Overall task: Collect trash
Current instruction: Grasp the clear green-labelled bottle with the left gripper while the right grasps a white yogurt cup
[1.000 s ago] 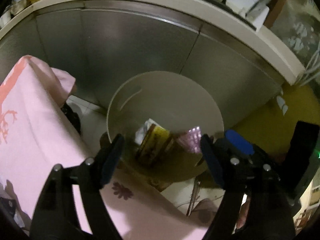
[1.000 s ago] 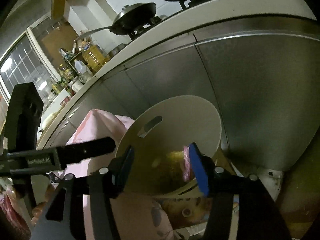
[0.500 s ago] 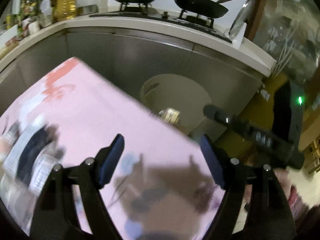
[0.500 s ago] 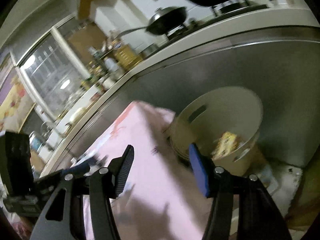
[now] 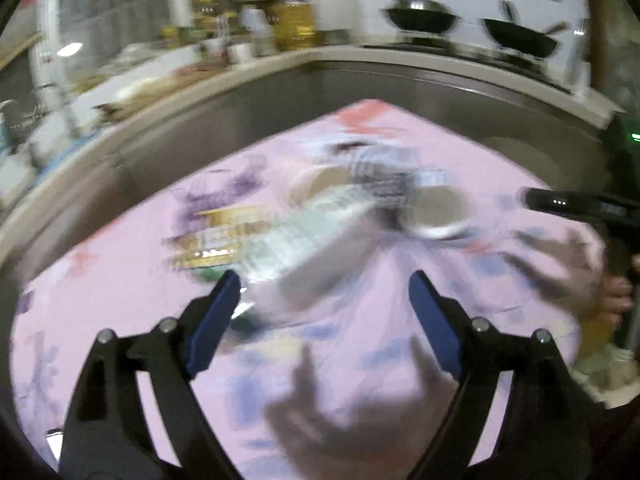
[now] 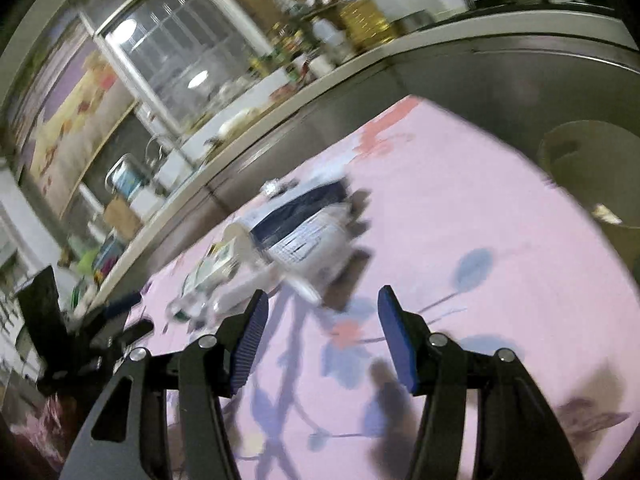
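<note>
Several pieces of trash lie blurred on the pink floral tablecloth (image 5: pixel 400 340): a clear plastic bottle (image 5: pixel 304 236), a yellow-labelled packet (image 5: pixel 216 232), a white paper cup on its side (image 5: pixel 436 212). In the right wrist view a white and dark blue cup (image 6: pixel 304 228) and a clear bottle (image 6: pixel 208 280) lie ahead of the fingers. My left gripper (image 5: pixel 324 292) is open and empty just short of the bottle. My right gripper (image 6: pixel 320 312) is open and empty above the cloth. The beige bin (image 6: pixel 592 168) stands at the table's far right corner.
Steel kitchen cabinets (image 5: pixel 440 96) under a pale counter run behind the table. Woks (image 5: pixel 420 16) sit on the stove, bottles and jars (image 6: pixel 360 20) crowd the counter. The other gripper's body shows at the right edge (image 5: pixel 580 208) and at the lower left (image 6: pixel 60 328).
Both grippers have swung away from the bin and back over the pink table. The bin has left the left view, and the trash on the cloth now lies in front of both grippers.
</note>
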Demonstrator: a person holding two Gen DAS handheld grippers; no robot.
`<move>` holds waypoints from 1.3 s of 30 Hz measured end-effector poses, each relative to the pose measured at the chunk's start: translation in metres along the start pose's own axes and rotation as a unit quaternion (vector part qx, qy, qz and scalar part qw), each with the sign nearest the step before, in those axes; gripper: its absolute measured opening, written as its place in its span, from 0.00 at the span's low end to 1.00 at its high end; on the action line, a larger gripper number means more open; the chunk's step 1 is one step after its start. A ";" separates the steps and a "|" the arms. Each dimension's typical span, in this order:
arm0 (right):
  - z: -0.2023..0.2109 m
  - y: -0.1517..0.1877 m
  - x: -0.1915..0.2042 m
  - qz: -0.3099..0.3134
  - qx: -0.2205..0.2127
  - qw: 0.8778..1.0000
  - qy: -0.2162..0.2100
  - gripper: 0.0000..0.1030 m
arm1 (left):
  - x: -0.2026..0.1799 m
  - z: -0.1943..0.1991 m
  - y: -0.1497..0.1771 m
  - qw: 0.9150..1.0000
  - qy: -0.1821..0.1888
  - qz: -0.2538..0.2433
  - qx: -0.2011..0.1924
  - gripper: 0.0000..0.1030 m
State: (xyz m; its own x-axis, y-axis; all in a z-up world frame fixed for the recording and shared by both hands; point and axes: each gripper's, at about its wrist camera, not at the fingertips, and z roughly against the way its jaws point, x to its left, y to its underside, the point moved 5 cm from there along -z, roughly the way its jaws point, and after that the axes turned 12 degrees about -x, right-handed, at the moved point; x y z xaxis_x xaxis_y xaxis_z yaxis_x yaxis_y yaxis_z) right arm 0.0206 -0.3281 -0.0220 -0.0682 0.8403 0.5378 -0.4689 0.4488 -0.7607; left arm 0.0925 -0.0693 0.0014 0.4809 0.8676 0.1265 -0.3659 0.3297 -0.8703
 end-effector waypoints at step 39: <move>-0.064 0.009 0.015 0.069 0.027 0.995 0.072 0.53 | -0.005 -0.076 0.010 0.995 0.016 -0.034 0.095 0.75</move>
State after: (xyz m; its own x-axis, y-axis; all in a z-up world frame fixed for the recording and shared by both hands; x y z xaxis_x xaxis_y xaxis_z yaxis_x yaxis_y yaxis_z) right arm 0.0716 -0.2922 -0.0440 -0.0102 0.9292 0.3696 -0.5112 0.3128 -0.8005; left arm 0.1465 -0.0989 -0.0436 0.5339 0.8296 0.1635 -0.4747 0.4542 -0.7539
